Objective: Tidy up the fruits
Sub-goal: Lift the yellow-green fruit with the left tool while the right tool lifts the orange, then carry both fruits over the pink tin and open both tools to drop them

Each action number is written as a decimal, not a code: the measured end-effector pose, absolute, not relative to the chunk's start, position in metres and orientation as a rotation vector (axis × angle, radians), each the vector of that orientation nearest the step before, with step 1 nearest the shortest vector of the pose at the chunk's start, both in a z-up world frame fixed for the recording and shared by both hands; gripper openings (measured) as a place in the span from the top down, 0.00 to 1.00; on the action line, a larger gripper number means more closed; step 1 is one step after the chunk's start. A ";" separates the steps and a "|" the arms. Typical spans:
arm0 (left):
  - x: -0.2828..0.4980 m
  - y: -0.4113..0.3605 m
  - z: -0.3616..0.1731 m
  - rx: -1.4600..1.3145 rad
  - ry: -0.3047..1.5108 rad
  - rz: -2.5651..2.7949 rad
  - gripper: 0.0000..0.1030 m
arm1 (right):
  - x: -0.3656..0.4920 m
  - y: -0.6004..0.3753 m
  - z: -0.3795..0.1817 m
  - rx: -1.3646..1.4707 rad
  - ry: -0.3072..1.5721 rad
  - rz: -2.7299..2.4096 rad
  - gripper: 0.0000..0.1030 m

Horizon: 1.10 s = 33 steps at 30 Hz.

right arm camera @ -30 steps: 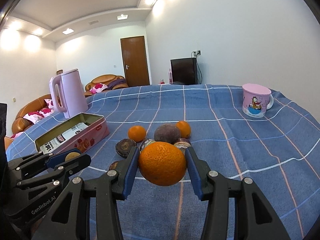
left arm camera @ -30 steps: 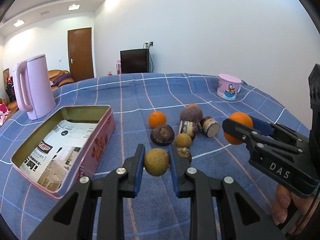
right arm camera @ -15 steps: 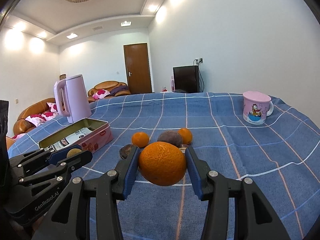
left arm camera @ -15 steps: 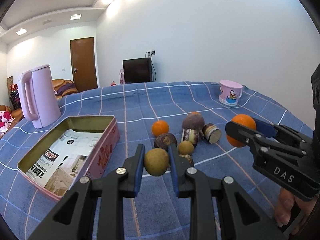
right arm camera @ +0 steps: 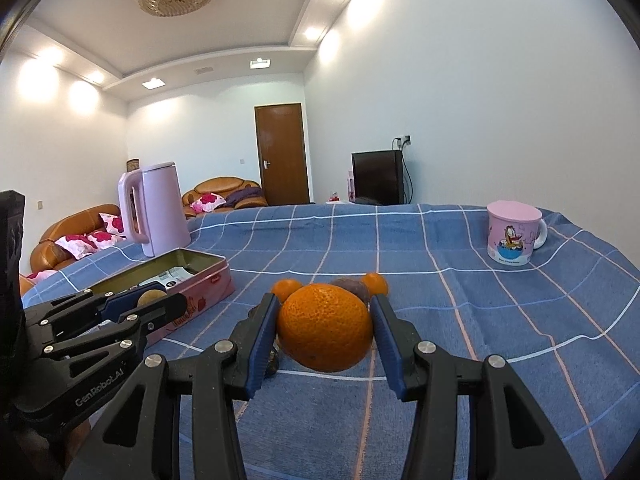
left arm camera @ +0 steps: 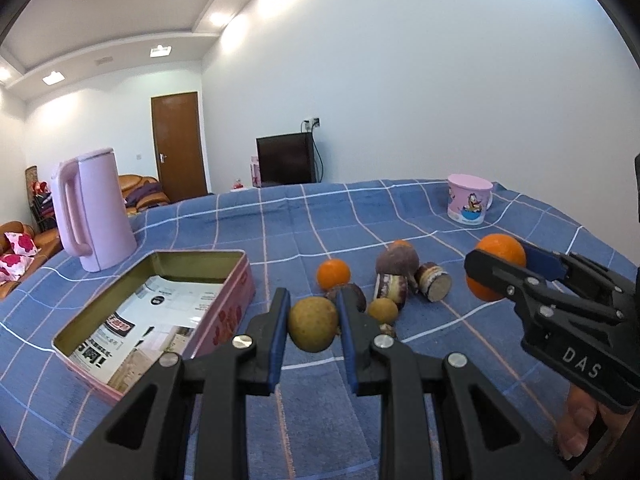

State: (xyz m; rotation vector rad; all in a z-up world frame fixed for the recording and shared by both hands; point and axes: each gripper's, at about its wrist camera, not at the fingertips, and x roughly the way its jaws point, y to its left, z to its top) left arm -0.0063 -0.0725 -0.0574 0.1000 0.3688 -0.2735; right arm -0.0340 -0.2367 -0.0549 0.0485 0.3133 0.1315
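My left gripper (left arm camera: 313, 323) is shut on a round yellow-brown fruit (left arm camera: 313, 323) and holds it above the blue cloth, just right of the open pink tin (left arm camera: 224, 312). My right gripper (right arm camera: 325, 333) is shut on a large orange (right arm camera: 325, 333), held above the cloth; it also shows in the left wrist view (left arm camera: 500, 268). A cluster of fruit lies on the cloth beyond: a small orange (left arm camera: 333, 274), a dark purple fruit (left arm camera: 397, 261), a small yellow-brown fruit (left arm camera: 383, 310) and cut pieces (left arm camera: 434, 282).
The pink tin (right arm camera: 208, 276) is lined with printed paper. A pink kettle (left arm camera: 94, 210) stands behind it at the left. A pink cartoon mug (left arm camera: 469, 199) stands at the far right of the table. Sofas, a door and a television lie beyond the table.
Both grippers have risen with their fruit, so the table and the fruit cluster sit lower and farther in both views. Both grips are unchanged.
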 end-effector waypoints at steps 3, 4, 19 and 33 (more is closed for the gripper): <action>-0.009 -0.072 -0.056 0.104 0.358 -0.270 0.75 | -0.036 -0.236 -0.055 0.046 0.302 0.135 0.52; -0.009 -0.072 -0.056 0.107 0.354 -0.270 0.75 | -0.036 -0.236 -0.054 0.045 0.299 0.135 0.52; -0.015 -0.069 -0.047 0.128 0.315 -0.237 0.75 | -0.040 -0.233 -0.052 0.033 0.272 0.148 0.52; 0.018 -0.011 -0.033 0.056 0.379 -0.105 0.75 | -0.005 -0.183 -0.020 -0.018 0.355 0.264 0.52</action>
